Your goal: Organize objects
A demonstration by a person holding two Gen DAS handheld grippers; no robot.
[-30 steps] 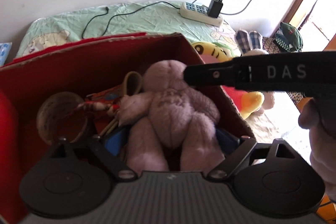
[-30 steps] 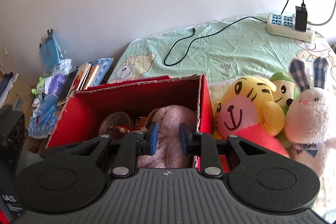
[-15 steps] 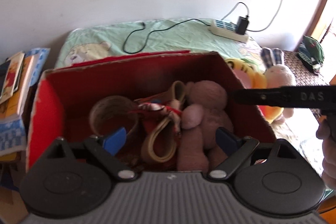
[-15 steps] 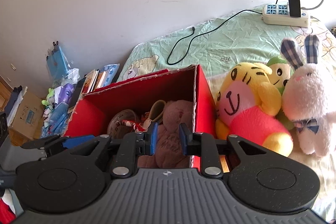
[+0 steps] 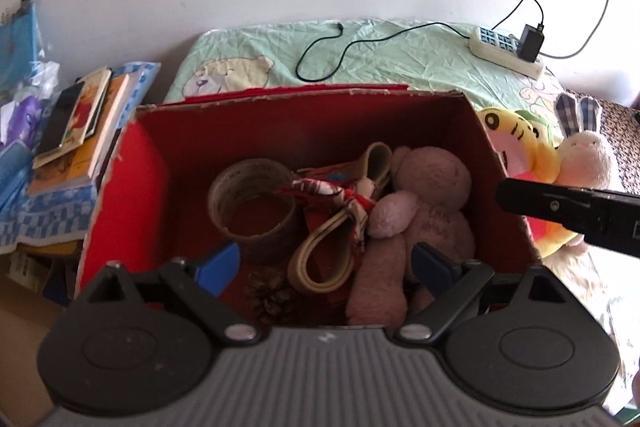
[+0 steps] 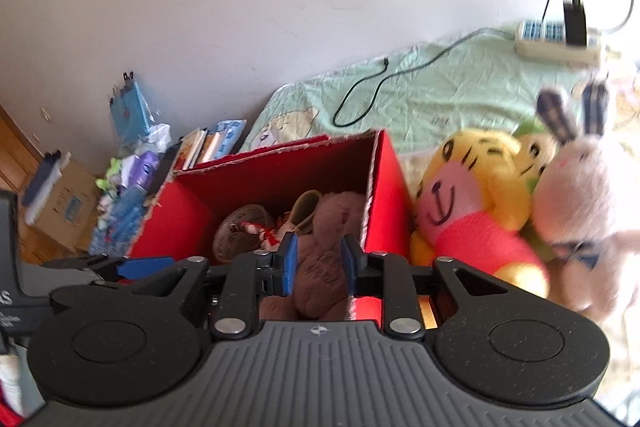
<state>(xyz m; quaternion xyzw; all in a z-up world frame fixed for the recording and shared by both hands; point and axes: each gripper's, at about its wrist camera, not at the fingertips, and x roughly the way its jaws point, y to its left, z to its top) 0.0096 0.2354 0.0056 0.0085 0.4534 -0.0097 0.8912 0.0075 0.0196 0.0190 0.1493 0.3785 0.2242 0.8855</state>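
An open red cardboard box [image 5: 128,187] stands on the bed. In it lie a mauve teddy bear [image 5: 424,211], a brown tape roll [image 5: 252,203], a cream strap [image 5: 320,259], a red patterned cloth [image 5: 328,193] and a pine cone [image 5: 270,293]. My left gripper [image 5: 326,263] hovers above the box's near edge, open wide and holding nothing. My right gripper [image 6: 319,263] is over the box's near right corner [image 6: 384,195], its pads a narrow gap apart with nothing between them. To the right of the box sit a yellow tiger plush [image 6: 472,203], a green plush [image 6: 534,151] and a white rabbit plush [image 6: 580,187].
A power strip [image 5: 508,49] with a charger and a black cable [image 5: 344,47] lies on the green sheet by the wall. A stack of books [image 5: 76,123] and bags sits left of the box. A cardboard carton [image 6: 64,203] stands on the floor at the far left.
My left gripper has drawn back and up from the teddy, so the whole box shows. The right gripper shifted slightly, and the plush toys now look blurred and closer.
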